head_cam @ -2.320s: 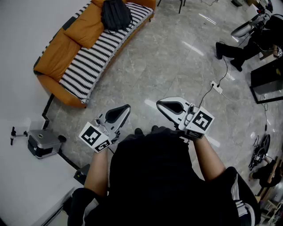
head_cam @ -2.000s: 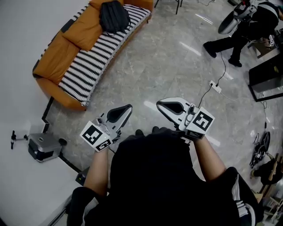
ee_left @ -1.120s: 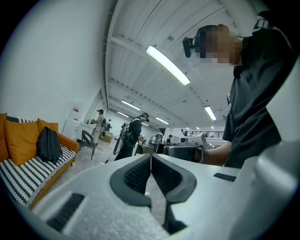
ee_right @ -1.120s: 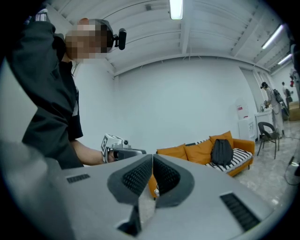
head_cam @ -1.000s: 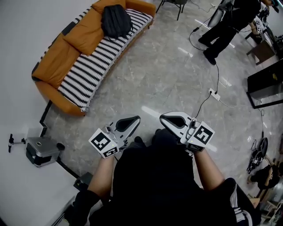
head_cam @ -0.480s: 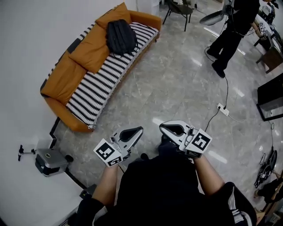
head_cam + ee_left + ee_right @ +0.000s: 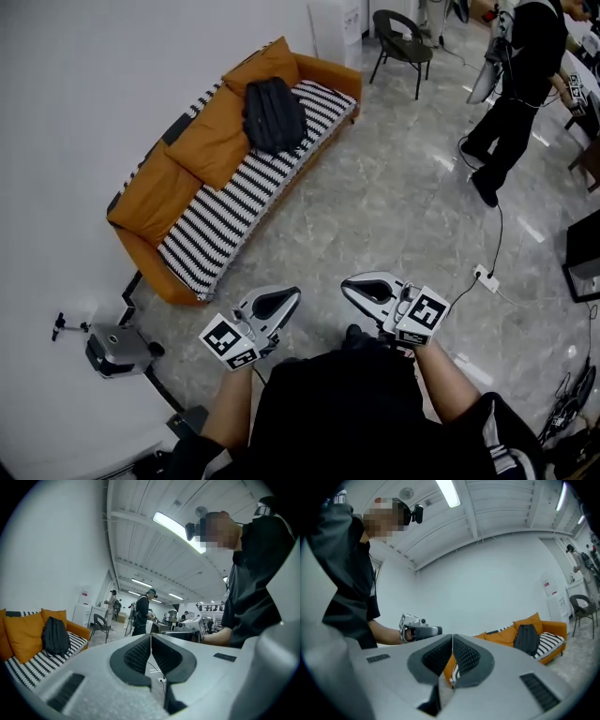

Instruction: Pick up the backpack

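A black backpack (image 7: 274,114) leans upright against the orange back cushions of a sofa (image 7: 141,217) with a black-and-white striped seat, far ahead at the upper left of the head view. It also shows in the left gripper view as the backpack (image 7: 55,636) and in the right gripper view as the backpack (image 7: 526,640). My left gripper (image 7: 289,294) and right gripper (image 7: 349,282) are held level close to my body, well short of the sofa. Both are shut with nothing between the jaws.
A small grey wheeled machine (image 7: 114,349) stands by the wall at the left. A black chair (image 7: 404,32) stands beyond the sofa. A person in black (image 7: 514,84) stands at the upper right. A white power strip (image 7: 486,277) with its cable lies on the grey marble floor.
I have walked forward across the floor: the sofa and backpack have come lower and nearer in the head view. Both grippers stay shut and close together in front of me.
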